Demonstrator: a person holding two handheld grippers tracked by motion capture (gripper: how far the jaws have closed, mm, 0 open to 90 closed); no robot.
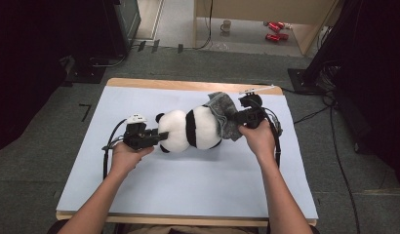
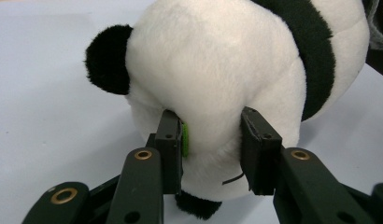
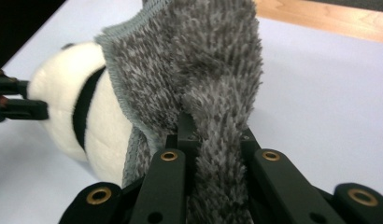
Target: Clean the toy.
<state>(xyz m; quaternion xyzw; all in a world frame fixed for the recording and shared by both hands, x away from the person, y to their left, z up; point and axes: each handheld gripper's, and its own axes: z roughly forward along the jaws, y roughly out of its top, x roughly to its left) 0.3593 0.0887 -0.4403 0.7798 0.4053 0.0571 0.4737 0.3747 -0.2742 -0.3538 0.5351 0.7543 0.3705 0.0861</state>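
A black-and-white plush panda (image 1: 190,129) lies on its side in the middle of the table. My left gripper (image 1: 161,137) is shut on the panda's white head (image 2: 213,74), its pads (image 2: 170,140) pressed into the fur. A fuzzy grey cloth (image 1: 223,113) drapes over the panda's rear end. My right gripper (image 1: 238,118) is shut on a fold of that grey cloth (image 3: 208,70), which bunches up between its jaws. In the right gripper view the panda (image 3: 77,107) lies at the left, behind the cloth.
The table is covered by a pale blue sheet (image 1: 188,180), with a wooden edge (image 1: 188,86) at the back. Cables (image 1: 315,114) run over the floor to the right. A mug (image 1: 226,25) and red items (image 1: 276,30) lie on the floor far behind.
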